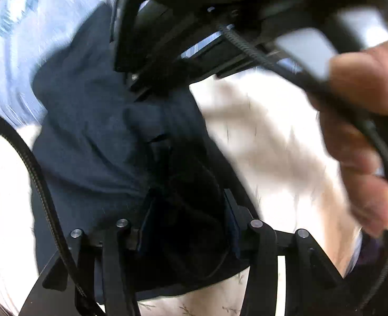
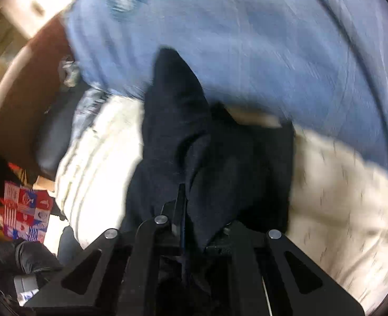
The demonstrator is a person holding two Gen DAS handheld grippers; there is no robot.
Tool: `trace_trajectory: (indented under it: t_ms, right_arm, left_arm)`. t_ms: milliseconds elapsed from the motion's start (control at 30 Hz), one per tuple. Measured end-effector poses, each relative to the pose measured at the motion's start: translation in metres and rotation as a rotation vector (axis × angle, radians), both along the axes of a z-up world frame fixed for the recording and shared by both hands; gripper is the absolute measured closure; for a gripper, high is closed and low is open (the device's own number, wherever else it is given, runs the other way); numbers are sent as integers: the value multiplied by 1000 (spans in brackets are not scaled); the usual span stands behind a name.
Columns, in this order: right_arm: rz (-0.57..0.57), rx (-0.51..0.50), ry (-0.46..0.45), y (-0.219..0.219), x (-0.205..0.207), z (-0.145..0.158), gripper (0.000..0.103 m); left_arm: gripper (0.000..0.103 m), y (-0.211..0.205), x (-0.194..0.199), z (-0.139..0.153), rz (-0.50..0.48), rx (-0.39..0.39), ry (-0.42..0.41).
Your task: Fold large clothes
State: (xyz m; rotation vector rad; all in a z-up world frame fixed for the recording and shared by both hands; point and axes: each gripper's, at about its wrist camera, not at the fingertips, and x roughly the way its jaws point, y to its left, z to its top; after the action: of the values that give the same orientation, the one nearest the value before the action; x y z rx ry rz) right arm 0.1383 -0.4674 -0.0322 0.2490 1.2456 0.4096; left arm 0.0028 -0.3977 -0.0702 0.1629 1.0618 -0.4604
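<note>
Nearest the lens in both wrist views hung a dark navy, soft knit garment [image 2: 215,158], bunched over the black linkage of each hand-held tool. The right gripper [image 2: 184,210] was clenched on a fold of that cloth, its jaws pressed nearly together with fabric draped over both sides. The left gripper [image 1: 187,218] stood part-way apart with a dark wad of the same garment between its jaws; whether its pads pressed on the cloth could not be told through the blur.

From each tool the garment ran up and away, its long axis pointing toward the pale blue bedsheet [image 2: 273,52], and it lay over the cream patterned bedcover [image 2: 338,184]. The person's right hand [image 1: 359,137] appeared close beside the left tool, so both ends sat near together. In my judgement the right side had the surer hold.
</note>
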Motion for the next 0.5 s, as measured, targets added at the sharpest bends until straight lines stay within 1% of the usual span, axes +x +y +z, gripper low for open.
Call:
trace_trajectory:
  t_ms: [33, 67, 100, 133, 167, 200, 233, 267, 300, 333, 367, 400, 433, 467, 500]
  right_arm:
    - [-12, -18, 41, -6, -1, -18, 95]
    - [-39, -28, 80, -14, -2, -37, 95]
    - [-94, -11, 116, -26, -4, -57, 92]
    - [-133, 15, 124, -33, -6, -67, 87]
    - [-150, 29, 119, -35, -8, -70, 85]
    - [-156, 28, 104, -35, -10, -71, 78]
    - [-156, 11, 93, -33, -14, -65, 75]
    - [-153, 11, 82, -32, -17, -57, 75]
    - [-159, 6, 56, -33, -21, -42, 74]
    - [-166, -7, 34, -34, -24, -32, 73]
    - [-168, -36, -7, -35, -29, -13, 70]
    - [-166, -63, -34, -33, -32, -1, 59]
    - [-167, -92, -77, -32, -36, 16, 44]
    - [-172, -107, -114, -30, -40, 30, 38]
    - [-175, -112, -151, -27, -43, 47, 36]
  left_arm:
    - [54, -6, 0, -14, -10, 29, 23]
    - [54, -12, -1, -25, -23, 61, 25]
    - [53, -17, -5, -30, -37, 86, -13]
    - [53, -19, -10, -30, -47, 92, -43]
    - [52, -21, -16, -29, -64, 96, -66]
    - [51, -20, -21, -25, -71, 90, -82]
    - [50, -17, -27, -22, -73, 81, -102]
    - [50, -12, -36, -16, -80, 82, -138]
    - [49, -12, -46, -10, -88, 78, -167]
    - [45, -8, -55, -5, -95, 70, -192]
    - [43, 0, -67, 2, -106, 54, -218]
    - [41, 8, -75, 8, -112, 39, -233]
    - [41, 17, -80, 13, -119, 19, -245]
    - [41, 31, -92, 14, -121, 2, -259]
    - [40, 49, -99, 20, -118, -20, -269]
